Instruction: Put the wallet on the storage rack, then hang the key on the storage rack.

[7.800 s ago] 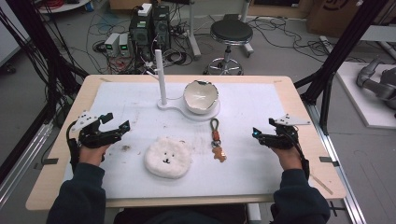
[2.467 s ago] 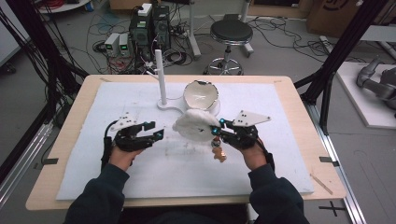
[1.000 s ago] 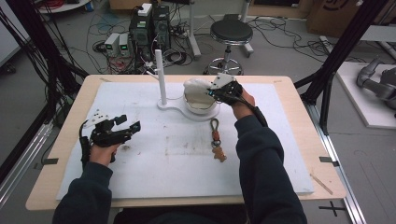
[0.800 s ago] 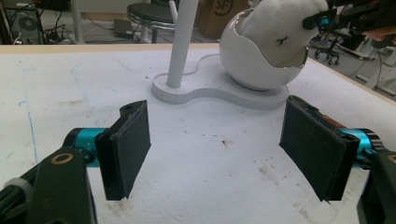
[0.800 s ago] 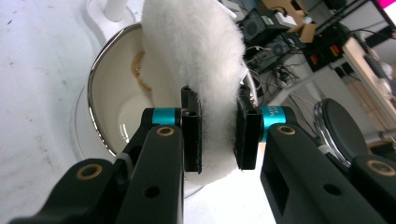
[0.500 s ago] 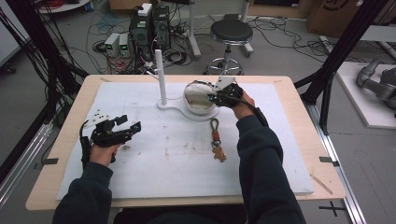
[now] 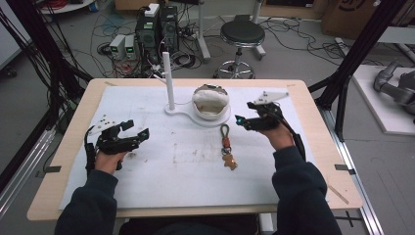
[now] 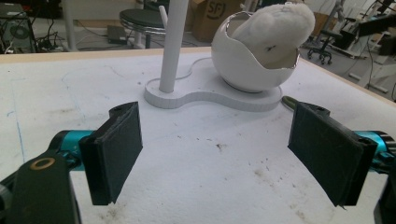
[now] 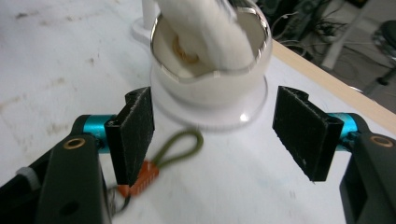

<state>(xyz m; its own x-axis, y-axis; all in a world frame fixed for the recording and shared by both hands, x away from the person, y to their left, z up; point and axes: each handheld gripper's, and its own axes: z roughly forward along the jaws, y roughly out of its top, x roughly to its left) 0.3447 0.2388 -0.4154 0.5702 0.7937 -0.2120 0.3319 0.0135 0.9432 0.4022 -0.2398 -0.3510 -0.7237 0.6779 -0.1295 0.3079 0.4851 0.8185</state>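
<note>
A white plush toy [image 7: 210, 98] sits in the egg-shaped white bowl [image 7: 211, 113] on a stand with an upright white post [image 7: 169, 78]. My right gripper [image 7: 244, 112] is just right of the bowl, apart from it; its jaws have just been opening and nothing is between them. In the right gripper view the bowl [image 9: 210, 88] and the plush [image 9: 205, 32] lie ahead of the open gripper [image 9: 215, 135]. My left gripper [image 7: 138, 129] rests at the left of the mat, open and empty, its jaws having just widened slightly. The left gripper view has the bowl [image 8: 252, 65] far ahead.
A keychain with a green loop and a brown figure [image 7: 227, 147] lies on the white mat below the bowl; its loop [image 9: 182, 144] is near my right gripper's left jaw. The stand's flat base [image 8: 215, 95] spreads around post and bowl. A stool stands beyond the table.
My right gripper has let go of the plush at the bowl, opened, and drawn back to the right. The plush stays in the bowl. The left hand has not moved.
</note>
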